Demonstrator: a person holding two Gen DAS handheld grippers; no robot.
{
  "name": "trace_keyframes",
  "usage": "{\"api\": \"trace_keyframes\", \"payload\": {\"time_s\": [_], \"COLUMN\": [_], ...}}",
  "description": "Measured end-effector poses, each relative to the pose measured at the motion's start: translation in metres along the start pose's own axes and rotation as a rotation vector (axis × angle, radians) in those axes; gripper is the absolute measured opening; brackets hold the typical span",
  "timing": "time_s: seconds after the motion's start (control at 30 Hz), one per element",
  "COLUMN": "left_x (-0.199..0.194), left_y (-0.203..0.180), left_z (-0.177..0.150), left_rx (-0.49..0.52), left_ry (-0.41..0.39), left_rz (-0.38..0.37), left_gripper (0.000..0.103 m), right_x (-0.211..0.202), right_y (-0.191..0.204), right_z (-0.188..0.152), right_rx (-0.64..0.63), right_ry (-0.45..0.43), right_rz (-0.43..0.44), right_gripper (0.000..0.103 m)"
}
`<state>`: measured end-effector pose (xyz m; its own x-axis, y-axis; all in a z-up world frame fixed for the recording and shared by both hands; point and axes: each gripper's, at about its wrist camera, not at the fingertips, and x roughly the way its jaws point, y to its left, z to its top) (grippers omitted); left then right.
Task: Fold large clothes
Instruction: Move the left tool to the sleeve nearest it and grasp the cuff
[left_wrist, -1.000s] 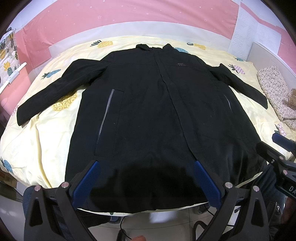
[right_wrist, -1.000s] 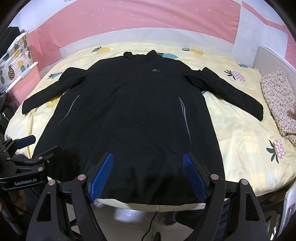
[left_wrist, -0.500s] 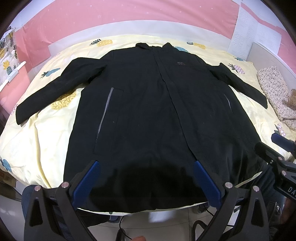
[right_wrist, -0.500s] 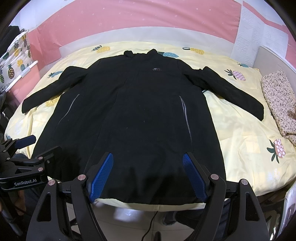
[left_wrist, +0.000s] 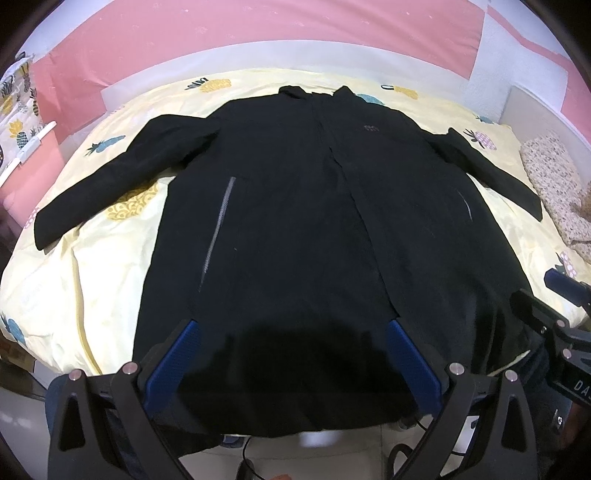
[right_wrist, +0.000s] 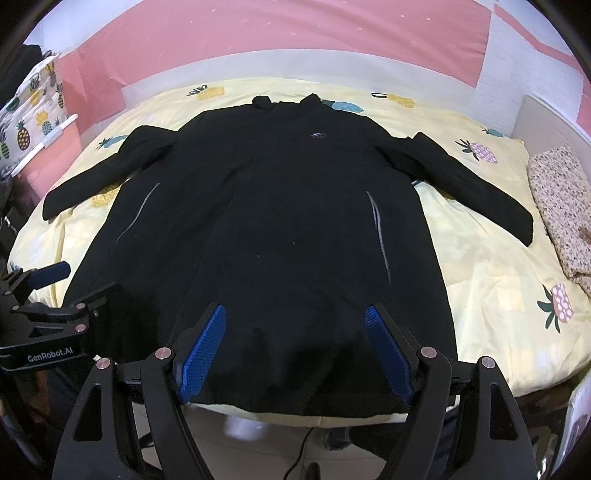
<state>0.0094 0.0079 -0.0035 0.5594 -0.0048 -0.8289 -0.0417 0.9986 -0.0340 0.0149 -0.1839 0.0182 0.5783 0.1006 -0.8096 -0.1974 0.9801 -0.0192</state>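
Observation:
A long black coat (left_wrist: 295, 221) lies flat and face up on the bed, collar at the far side, both sleeves spread out to the sides, hem hanging at the near edge. It also fills the right wrist view (right_wrist: 273, 229). My left gripper (left_wrist: 293, 328) is open and empty, hovering over the hem's left half. My right gripper (right_wrist: 295, 314) is open and empty, hovering over the hem's right half. The left gripper shows at the left edge of the right wrist view (right_wrist: 40, 295); the right gripper shows at the right edge of the left wrist view (left_wrist: 554, 306).
The bed has a yellow pineapple-print sheet (right_wrist: 480, 273). A folded speckled cloth (right_wrist: 561, 206) lies at the bed's right side. A pink wall (right_wrist: 295, 40) stands behind. A cable (right_wrist: 299, 454) runs on the floor below the near bed edge.
The left wrist view has drifted slightly left and closer to the coat. The right gripper has hardly moved. Both stay open.

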Motion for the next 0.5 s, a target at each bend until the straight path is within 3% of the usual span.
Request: {"api": "trace_keyframes", "payload": {"time_s": [0.5], "left_x": [0.022], "left_y": [0.048], "left_z": [0.033], "left_rx": [-0.066], "left_ry": [-0.039], "left_rz": [0.068], "left_gripper": [0.102], "right_x": [0.032], "right_y": [0.028], "right_z": [0.044], "right_rx": [-0.070], "right_ry": [-0.024], "right_rz": [0.082], "right_gripper": [0.078]}}
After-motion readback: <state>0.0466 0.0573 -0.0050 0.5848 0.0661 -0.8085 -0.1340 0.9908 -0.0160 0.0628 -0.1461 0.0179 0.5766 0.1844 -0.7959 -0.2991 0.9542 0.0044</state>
